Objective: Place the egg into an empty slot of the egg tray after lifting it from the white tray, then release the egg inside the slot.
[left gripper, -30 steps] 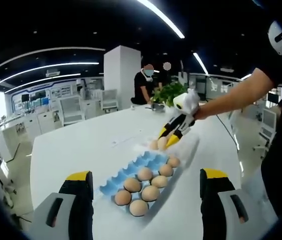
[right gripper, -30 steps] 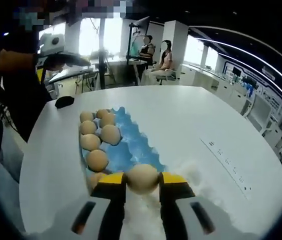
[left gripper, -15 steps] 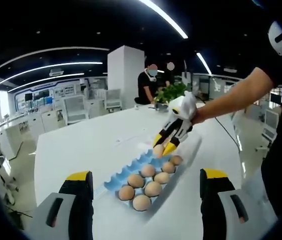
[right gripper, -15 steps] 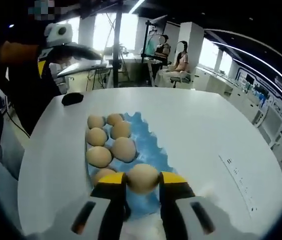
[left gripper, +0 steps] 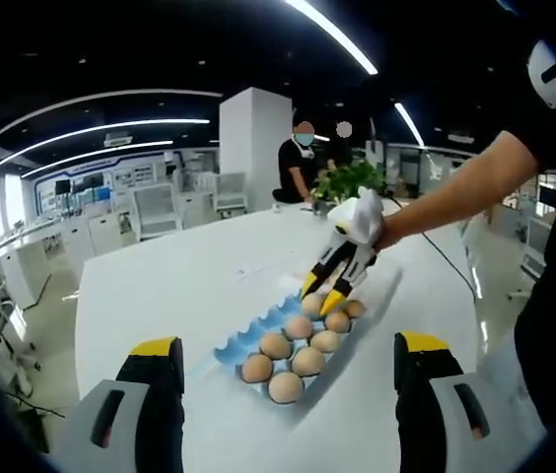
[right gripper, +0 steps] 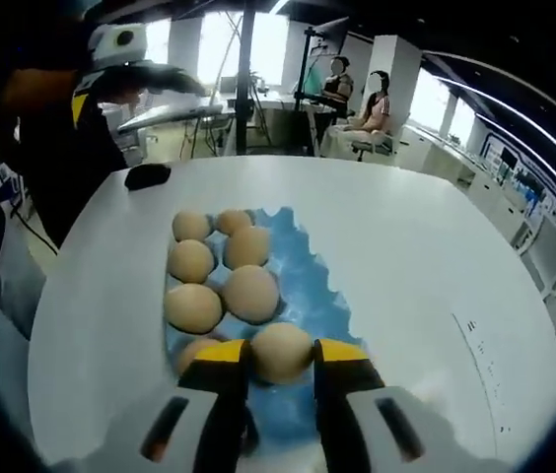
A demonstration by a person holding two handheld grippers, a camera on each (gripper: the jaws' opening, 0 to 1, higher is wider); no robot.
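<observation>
The table [right gripper: 436, 256] is spreading white under everything, and the blue egg tray [right gripper: 303, 286] is now sitting squarely under the right gripper [right gripper: 280, 370] — a second ago that gripper was hanging over the crinkled white tray at the blue tray's end, so the carry has crossed onto the slots. That is putting the task at its lowering stage, by my reading, with the release yet to come. In the left gripper view the right gripper [left gripper: 325, 292] is dipping at the far end of the egg tray [left gripper: 258, 340], just above the eggs there. The left gripper [left gripper: 288, 357] is hanging back, jaws spread wide and empty. The egg [right gripper: 280, 352] is being pinched between the right jaws, over bare blue slots, just beside the seated eggs.
</observation>
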